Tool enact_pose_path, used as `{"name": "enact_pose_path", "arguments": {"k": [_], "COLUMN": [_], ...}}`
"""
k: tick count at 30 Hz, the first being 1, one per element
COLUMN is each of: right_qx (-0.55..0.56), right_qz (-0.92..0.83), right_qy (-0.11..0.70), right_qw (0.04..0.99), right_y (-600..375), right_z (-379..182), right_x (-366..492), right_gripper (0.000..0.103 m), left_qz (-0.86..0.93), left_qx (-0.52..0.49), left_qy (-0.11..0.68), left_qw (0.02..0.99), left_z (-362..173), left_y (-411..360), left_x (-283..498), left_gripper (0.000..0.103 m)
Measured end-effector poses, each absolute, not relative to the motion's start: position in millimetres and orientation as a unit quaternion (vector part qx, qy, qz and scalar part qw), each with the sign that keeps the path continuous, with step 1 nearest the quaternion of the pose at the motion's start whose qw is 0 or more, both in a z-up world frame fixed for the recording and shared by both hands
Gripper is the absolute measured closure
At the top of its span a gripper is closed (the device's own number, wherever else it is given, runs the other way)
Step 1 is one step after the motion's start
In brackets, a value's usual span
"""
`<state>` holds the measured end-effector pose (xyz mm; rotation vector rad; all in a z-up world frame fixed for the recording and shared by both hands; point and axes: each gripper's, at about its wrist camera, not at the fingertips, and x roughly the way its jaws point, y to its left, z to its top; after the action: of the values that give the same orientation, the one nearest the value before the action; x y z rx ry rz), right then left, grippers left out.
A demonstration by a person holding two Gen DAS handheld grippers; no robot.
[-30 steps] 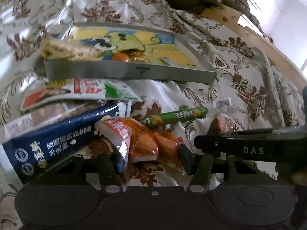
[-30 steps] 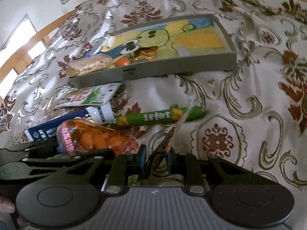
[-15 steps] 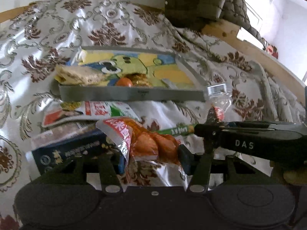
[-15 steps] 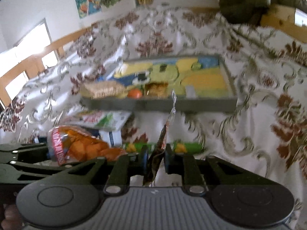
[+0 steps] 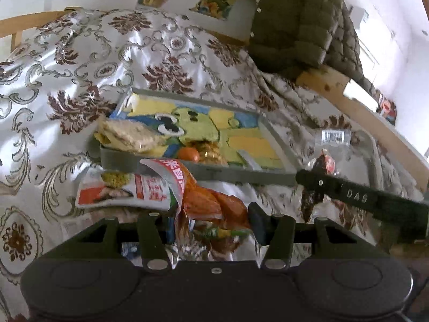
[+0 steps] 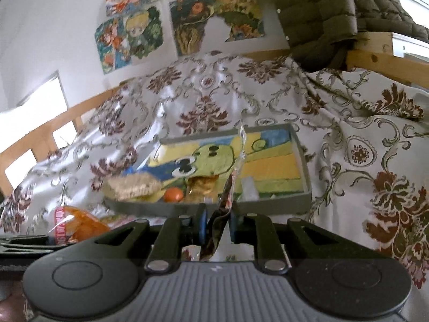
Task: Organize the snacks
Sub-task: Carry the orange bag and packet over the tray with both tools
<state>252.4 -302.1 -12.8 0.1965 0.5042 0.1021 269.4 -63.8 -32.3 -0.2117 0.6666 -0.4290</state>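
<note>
Your left gripper (image 5: 211,221) has its fingers closed on the orange snack bag (image 5: 209,201), pinched low so the red-and-white top flap flops over to the left; it hangs just in front of the grey tray (image 5: 241,173). The bag is light, crinkly film with soft lumps inside, so grip the sealed edge, not the contents (they would crush). Its red band carries white Chinese characters too curled to read. Beneath it on the cloth lies a red-and-white packet (image 5: 123,190), its print equally illegible. Your right gripper (image 6: 216,226) has its fingers nearly shut on a thin clear-wrapped snack (image 6: 230,185), which stands upright and sways above the fingers: limp, slippery film, best held near its middle. From the left wrist view, its barcode label is visible, and the gripper finger reads "DAS".
</note>
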Motion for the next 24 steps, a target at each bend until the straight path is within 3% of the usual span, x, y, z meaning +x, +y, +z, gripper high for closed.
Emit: {"name": "enact_pose_path", "arguments": {"k": [12, 24], "right_qx": [0.155, 0.205], "right_qz": [0.024, 0.013], "right_qy": [0.214, 0.209], "right_qw": [0.964, 0.956], "right_y": [-332, -361], "right_z": [-14, -19], "right_x": [300, 358], "right_gripper": [0.085, 0.085], "left_qz": [-0.174, -0.173], "left_qx": [-0.123, -0.114], "left_qy": [0.282, 0.309], "left_qw": [0.935, 0.928], "left_z": [-7, -30], "left_y": [-85, -139], "left_x": [345, 412], "left_gripper": [0.049, 0.049]}}
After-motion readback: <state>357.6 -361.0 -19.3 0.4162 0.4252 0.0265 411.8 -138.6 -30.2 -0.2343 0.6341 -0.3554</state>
